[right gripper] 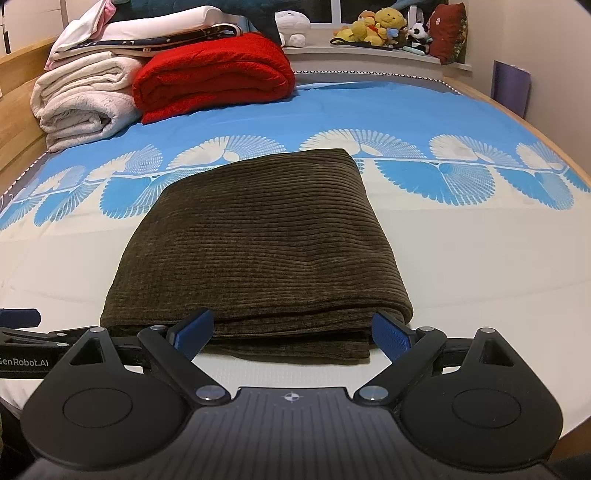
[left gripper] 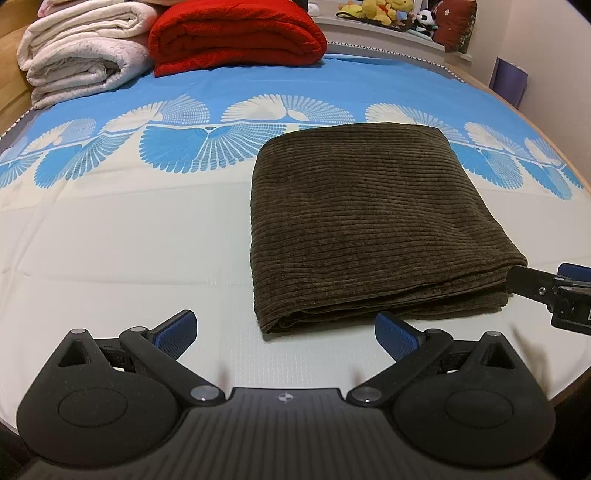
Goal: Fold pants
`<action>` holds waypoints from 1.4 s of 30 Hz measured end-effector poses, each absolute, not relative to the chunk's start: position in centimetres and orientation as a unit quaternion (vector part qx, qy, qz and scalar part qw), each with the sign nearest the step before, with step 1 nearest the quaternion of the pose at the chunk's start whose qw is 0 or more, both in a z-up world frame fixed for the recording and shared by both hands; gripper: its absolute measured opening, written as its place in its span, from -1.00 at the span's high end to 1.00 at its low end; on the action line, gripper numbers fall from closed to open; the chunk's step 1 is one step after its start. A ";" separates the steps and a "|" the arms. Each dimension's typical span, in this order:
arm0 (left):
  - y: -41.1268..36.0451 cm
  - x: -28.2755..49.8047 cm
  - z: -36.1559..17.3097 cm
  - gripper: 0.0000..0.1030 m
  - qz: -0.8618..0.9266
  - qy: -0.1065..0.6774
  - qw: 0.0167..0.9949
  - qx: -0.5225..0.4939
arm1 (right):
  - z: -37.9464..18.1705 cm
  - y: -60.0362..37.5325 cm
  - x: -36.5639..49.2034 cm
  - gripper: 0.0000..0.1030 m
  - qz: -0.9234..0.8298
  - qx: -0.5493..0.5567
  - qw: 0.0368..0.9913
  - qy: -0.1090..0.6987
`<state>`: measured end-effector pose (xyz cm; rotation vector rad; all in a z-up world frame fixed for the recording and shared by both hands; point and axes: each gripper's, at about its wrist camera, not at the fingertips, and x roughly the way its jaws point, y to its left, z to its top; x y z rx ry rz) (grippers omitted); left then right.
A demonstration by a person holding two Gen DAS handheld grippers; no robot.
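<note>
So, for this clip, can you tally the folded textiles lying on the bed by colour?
Dark olive-brown: 1, the folded corduroy pants
Red: 1, the folded red blanket
Off-white: 1, the folded cream blanket
White, pink and navy: 1 stack of flat linens on the cream blanket; its separate pieces cannot be told apart
Total: 4

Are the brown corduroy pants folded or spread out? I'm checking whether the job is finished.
Folded. The pants lie as a compact rectangle on the bed sheet, with stacked layers showing along the near edge; both grippers are open and hold nothing.
</note>
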<state>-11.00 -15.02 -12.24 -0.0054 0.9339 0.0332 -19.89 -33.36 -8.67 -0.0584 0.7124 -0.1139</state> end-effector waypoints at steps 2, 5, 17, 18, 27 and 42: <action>-15.0 -11.0 -12.2 -0.99 0.015 0.450 0.893 -0.003 | -8.7 -33.3 -19.9 -0.81 -0.055 -0.031 0.935 0.348; -15.1 -11.0 -12.2 -0.99 0.014 0.450 0.893 -0.002 | -8.7 -33.2 -19.9 -0.81 -0.055 -0.032 0.935 0.348; -15.2 -10.9 -12.2 -0.99 0.011 0.448 0.894 -0.003 | -8.6 -33.2 -19.9 -0.81 -0.055 -0.032 0.935 0.348; -15.2 -10.9 -12.2 -0.99 0.011 0.448 0.894 -0.003 | -8.6 -33.2 -19.9 -0.81 -0.055 -0.032 0.935 0.348; -15.3 -11.0 -12.2 -0.99 0.007 0.444 0.896 0.000 | -8.6 -33.2 -19.8 -0.81 -0.055 -0.032 0.935 0.348; -15.3 -11.1 -12.2 -0.99 0.005 0.441 0.897 0.001 | -8.6 -33.1 -19.9 -0.81 -0.055 -0.032 0.935 0.348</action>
